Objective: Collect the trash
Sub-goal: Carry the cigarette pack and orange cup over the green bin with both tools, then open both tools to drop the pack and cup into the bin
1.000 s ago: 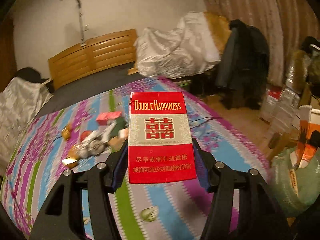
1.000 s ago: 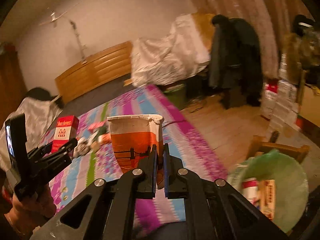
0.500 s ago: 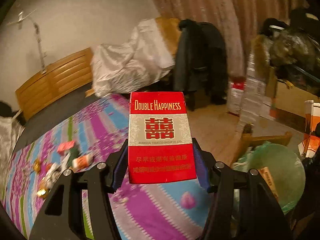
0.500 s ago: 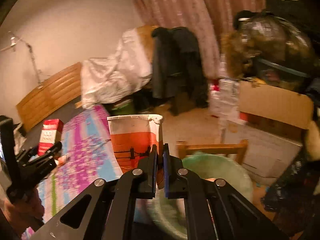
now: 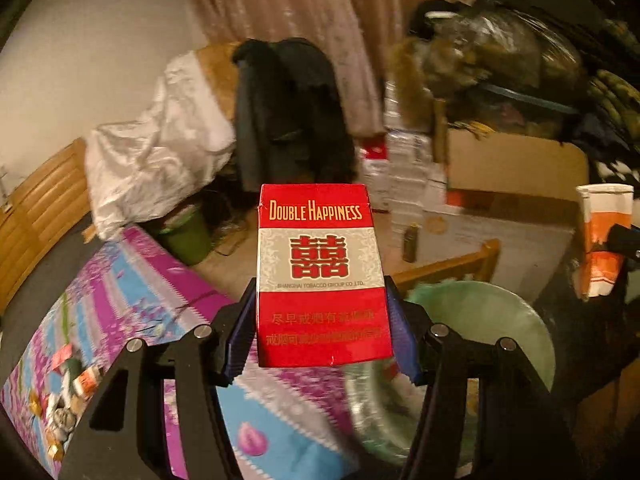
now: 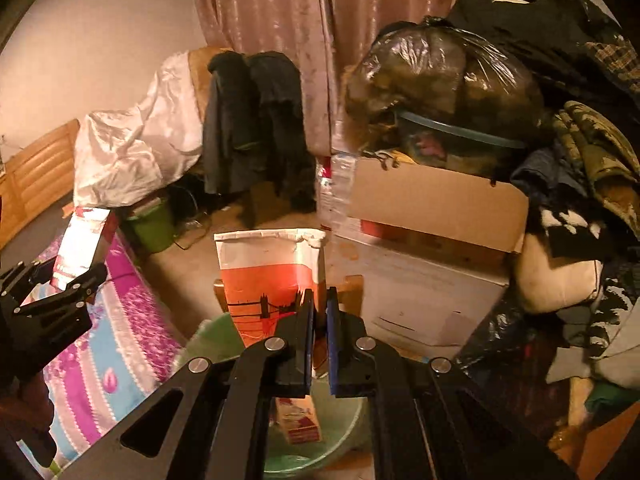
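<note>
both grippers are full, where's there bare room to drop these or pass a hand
Freest is the green-lined bin, open below the paper cup; only a small carton lies inside. The bedspread beside the cigarette pack is bare near the bin, with wrappers at its far end. Crowded: cardboard boxes, stuffed bags.

"DOUBLE HAPPINESS" on cigarette pack (image 5: 320, 276)

Each of your wrist cameras looks forward and slightly down along its fingers. Both share the green-lined bin (image 5: 500, 312), dark coats (image 6: 252, 120) and patterned bedspread (image 5: 132, 280); left view's edges blur somewhat.
</note>
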A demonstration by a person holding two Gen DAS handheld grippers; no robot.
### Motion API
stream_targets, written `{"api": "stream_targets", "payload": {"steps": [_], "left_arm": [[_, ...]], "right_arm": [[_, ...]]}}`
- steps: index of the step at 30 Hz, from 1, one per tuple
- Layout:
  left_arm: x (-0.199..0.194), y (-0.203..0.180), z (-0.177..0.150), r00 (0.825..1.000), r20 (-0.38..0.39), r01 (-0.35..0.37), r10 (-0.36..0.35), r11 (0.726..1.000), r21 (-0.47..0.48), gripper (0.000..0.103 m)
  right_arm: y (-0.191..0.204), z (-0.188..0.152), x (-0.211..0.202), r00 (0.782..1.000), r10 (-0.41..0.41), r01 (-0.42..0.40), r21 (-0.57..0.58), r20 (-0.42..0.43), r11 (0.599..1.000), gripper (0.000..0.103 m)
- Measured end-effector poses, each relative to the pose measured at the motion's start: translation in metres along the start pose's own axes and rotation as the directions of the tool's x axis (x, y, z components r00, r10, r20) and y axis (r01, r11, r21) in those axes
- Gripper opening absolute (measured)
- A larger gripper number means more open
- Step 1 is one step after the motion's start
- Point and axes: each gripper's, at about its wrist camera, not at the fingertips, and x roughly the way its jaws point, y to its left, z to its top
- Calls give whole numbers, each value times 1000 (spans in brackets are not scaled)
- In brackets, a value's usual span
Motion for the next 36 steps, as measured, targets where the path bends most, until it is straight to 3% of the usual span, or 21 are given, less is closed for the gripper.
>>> {"api": "stream_targets", "payload": {"steps": [7, 14, 22, 31, 34, 36], "left_arm": [[17, -28, -9, 991, -69, 116, -113, 992, 41, 56], [24, -30, -15, 982, -104, 161, -154, 986, 52, 56], [37, -20, -18, 945, -163, 286, -282, 958, -2, 56], [41, -25, -16, 926, -172, 341, -337, 940, -6, 56], [48, -25, -13, 924, -186, 336, -334, 942, -21, 64], [53, -22, -12, 926, -188, 327, -329, 944, -38, 72]], "right_arm": [[-2, -7, 13, 999, -19, 18, -21, -43, 1000, 6], [0, -13, 18, 997, -17, 17, -8, -73, 1000, 6], [1, -17, 22, 996, -8, 8, 5, -92, 1000, 6], [0, -17, 31, 994, 9, -5, 35, -112, 999, 7], [1, -19, 42, 992, 27, -23, 34, -123, 999, 7], [-1, -21, 49, 991, 32, -24, 58, -133, 998, 15]]}}
